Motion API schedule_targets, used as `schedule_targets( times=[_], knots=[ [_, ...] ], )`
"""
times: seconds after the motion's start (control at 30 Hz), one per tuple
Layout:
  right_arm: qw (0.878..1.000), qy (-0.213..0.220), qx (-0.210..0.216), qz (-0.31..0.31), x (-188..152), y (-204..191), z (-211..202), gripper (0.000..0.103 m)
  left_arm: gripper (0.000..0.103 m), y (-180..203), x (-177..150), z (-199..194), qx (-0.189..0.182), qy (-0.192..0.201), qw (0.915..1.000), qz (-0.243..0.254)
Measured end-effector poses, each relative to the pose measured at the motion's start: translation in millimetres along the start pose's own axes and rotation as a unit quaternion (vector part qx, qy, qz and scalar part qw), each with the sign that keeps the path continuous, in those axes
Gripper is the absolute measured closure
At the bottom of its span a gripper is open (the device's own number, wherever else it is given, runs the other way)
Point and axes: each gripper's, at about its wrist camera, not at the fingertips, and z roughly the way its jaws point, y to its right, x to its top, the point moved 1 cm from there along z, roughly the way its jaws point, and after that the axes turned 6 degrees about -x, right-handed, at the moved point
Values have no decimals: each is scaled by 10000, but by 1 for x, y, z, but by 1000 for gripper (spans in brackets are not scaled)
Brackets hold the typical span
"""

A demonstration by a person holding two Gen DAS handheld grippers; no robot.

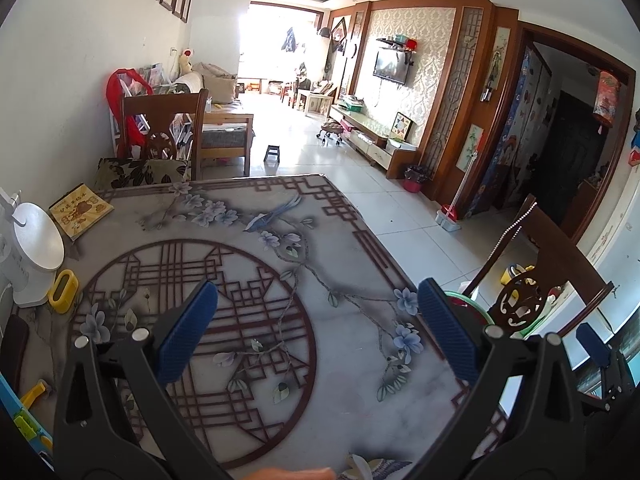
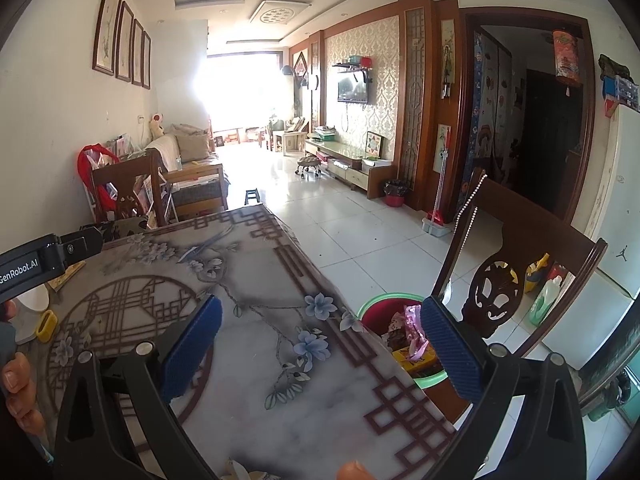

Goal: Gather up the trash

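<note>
The left gripper (image 1: 316, 336) is held above the table (image 1: 280, 240) with its blue pads (image 1: 188, 336) spread wide, and nothing is seen between them. The right gripper (image 2: 320, 348) is also held with its jaws wide apart and empty, over the right edge of the same table (image 2: 248, 360).

The table is taken as the landmark. It is covered with a printed cloth of lattice pattern and pale blue flowers. Just beside its right edge, lower than the top, a trash bin (image 2: 372, 304) with a green rim is placed, and it is seen between the table and a dark wooden chair (image 2: 500, 280). Inside the bin, pink wrapper trash (image 2: 414, 332) and a yellow packet (image 2: 416, 360) are visible. From the left wrist view only a part of the bin rim (image 1: 460, 294) is shown behind the right finger.

On the left side of the table a white appliance (image 1: 32, 248), a small yellow object (image 1: 63, 291) and a yellow book (image 1: 80, 210) are placed. At the far end of the table another wooden chair (image 1: 164, 128) with a patterned cushion (image 1: 140, 170) is standing. Beyond the table, a tiled floor and a living room with a sofa (image 1: 208, 84) are seen.

No loose trash can be made out on the table top.
</note>
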Motion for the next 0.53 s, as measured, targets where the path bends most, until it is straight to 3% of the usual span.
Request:
schedule_targets(
  times=[0.17,0.27,0.43,0.53],
  knots=[
    [9998,-147,104,-107,-1,-9,16,7,5,-13,-3,9,26,-161,9997,-167],
    [9989,-329,223,-266,-5,-20,34,7,5,-28,-5,18,224,-239,9990,-291],
    [9910,-893,533,-848,-35,-53,92,7,5,-90,-38,42,1114,-567,9905,-567],
    [9806,-1324,856,-1166,-66,-79,136,7,5,-140,-75,55,1837,-985,9746,-822]
  ],
)
